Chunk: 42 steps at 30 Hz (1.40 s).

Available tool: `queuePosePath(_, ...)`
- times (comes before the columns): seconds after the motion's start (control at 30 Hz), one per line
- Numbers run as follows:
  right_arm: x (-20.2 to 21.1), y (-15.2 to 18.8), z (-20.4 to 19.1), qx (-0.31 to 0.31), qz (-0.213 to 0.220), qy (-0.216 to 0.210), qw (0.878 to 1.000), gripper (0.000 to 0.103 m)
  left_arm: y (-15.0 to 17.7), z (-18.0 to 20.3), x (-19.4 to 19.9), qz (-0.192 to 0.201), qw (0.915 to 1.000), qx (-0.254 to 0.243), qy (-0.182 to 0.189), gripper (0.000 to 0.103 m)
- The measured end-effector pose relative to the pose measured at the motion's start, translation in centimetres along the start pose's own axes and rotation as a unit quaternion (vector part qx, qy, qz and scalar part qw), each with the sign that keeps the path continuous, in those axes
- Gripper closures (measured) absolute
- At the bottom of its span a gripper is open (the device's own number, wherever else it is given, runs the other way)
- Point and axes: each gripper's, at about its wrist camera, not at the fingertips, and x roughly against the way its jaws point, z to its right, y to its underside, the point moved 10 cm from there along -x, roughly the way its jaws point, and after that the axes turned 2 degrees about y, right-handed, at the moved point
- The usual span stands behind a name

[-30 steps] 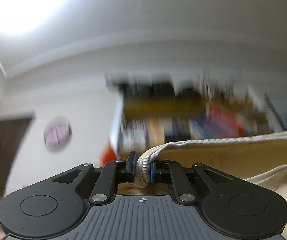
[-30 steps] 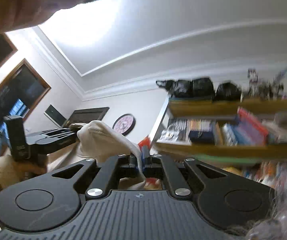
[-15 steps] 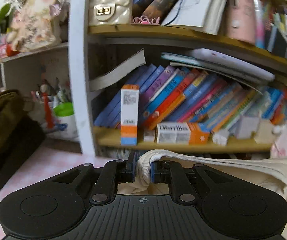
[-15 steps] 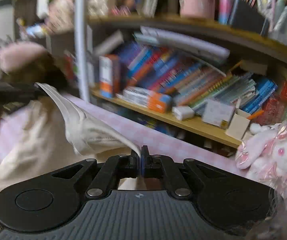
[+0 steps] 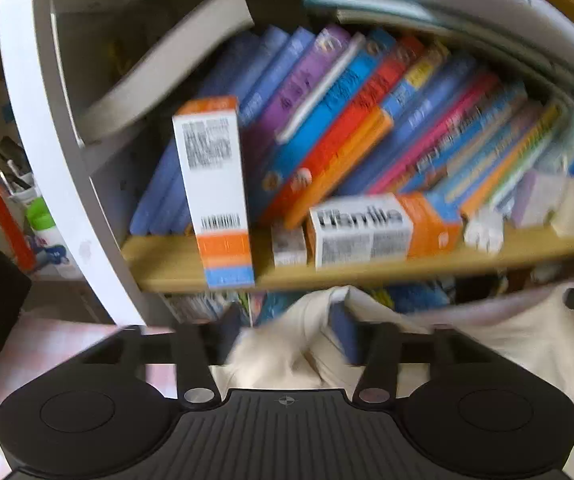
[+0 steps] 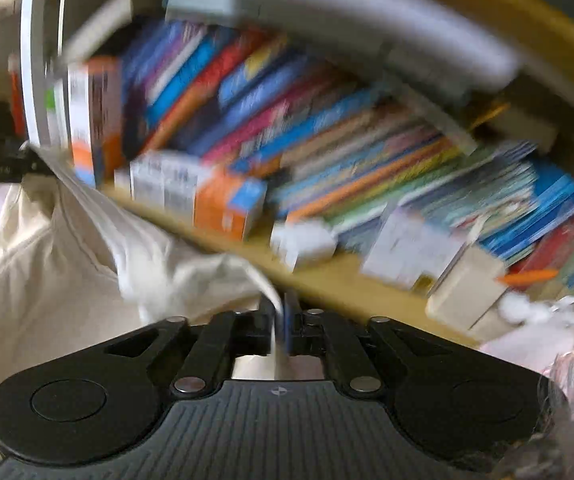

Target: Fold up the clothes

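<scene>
Both tongs working cream garment (image 6: 47, 280): right tongs (image 6: 281, 320) pinching thin edge; left tongs (image 5: 287, 332) sitting spread, cloth bunching between. Garment draping over pink-checked worktop (image 5: 47, 344), before bookshelf (image 5: 327, 268). Folding looking barely begun.

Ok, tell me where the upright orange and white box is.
In the left wrist view, the orange and white box stands left of centre on the wooden shelf, before the leaning books.

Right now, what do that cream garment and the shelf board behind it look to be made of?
The cream garment looks like soft, matte knit cotton: it drapes and wrinkles, though blur hides the weave. The shelf board looks like pale wood or wood-look laminate, flat, with a smooth yellowish face; I cannot tell which.
</scene>
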Motion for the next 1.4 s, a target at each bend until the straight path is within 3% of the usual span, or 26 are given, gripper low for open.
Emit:
queuePosePath(0.07,-0.3,1.2,-0.1,0.010,-0.011,0.009,1.000,0.048,1.1,0.0,0.0,-0.015,0.9997,-0.018,0.006,0.029)
queuePosePath(0.1,0.0,1.7,0.0,0.011,-0.010,0.008,1.000,0.044,1.6,-0.1,0.6,-0.015,0.9994,-0.030,0.009,0.027)
queuePosePath(0.3,2.6,6.3,1.8,-0.012,-0.040,-0.004,0.999,0.039,6.1,-1.4,6.1,-0.021,0.9976,-0.066,0.010,0.024)
queuePosePath(0.43,6.0,11.6,3.2,-0.071,-0.074,-0.016,0.995,0.039,10.8,-2.1,10.3,-0.041,0.9983,-0.041,-0.006,0.024)
queuePosePath(0.57,9.2,16.4,2.9,-0.125,-0.104,-0.034,0.986,0.039,15.0,-2.0,14.6,-0.062,0.9975,0.021,-0.026,0.024)
queuePosePath(0.7,11.7,19.6,1.2,-0.145,-0.118,-0.048,0.981,0.042,18.3,-0.8,18.3,-0.073,0.9947,0.055,-0.047,0.024)
queuePosePath(0.8,12.6,21.0,0.3,-0.154,-0.123,-0.049,0.979,0.050,20.2,0.4,19.9,-0.084,0.9927,0.064,-0.057,0.024)
queuePosePath(0.83,12.6,21.3,0.2,-0.158,-0.125,-0.046,0.979,0.058,20.6,0.7,20.1,-0.088,0.9924,0.063,-0.058,0.024)
queuePosePath(0.9,12.7,21.7,0.2,-0.165,-0.123,-0.044,0.978,0.065,21.5,1.4,20.4,-0.096,0.9916,0.061,-0.062,0.024)
queuePosePath(0.97,12.9,21.5,0.3,-0.165,-0.116,-0.045,0.978,0.092,22.4,2.1,20.8,-0.104,0.9908,0.058,-0.065,0.024)
queuePosePath(1.03,13.0,21.1,0.9,-0.151,-0.115,-0.045,0.981,0.098,23.3,2.8,21.1,-0.112,0.9898,0.056,-0.068,0.024)
queuePosePath(1.17,12.4,19.4,6.7,-0.131,-0.096,0.032,0.986,0.098,24.6,3.8,21.8,-0.122,0.9880,0.060,-0.074,0.024)
queuePosePath(1.3,10.2,17.1,13.4,-0.101,-0.093,0.113,0.984,0.098,24.6,4.7,22.8,-0.118,0.9884,0.066,-0.068,0.024)
queuePosePath(1.4,8.2,16.2,16.5,-0.072,-0.098,0.150,0.981,0.098,24.0,5.0,23.6,-0.109,0.9896,0.071,-0.062,0.024)
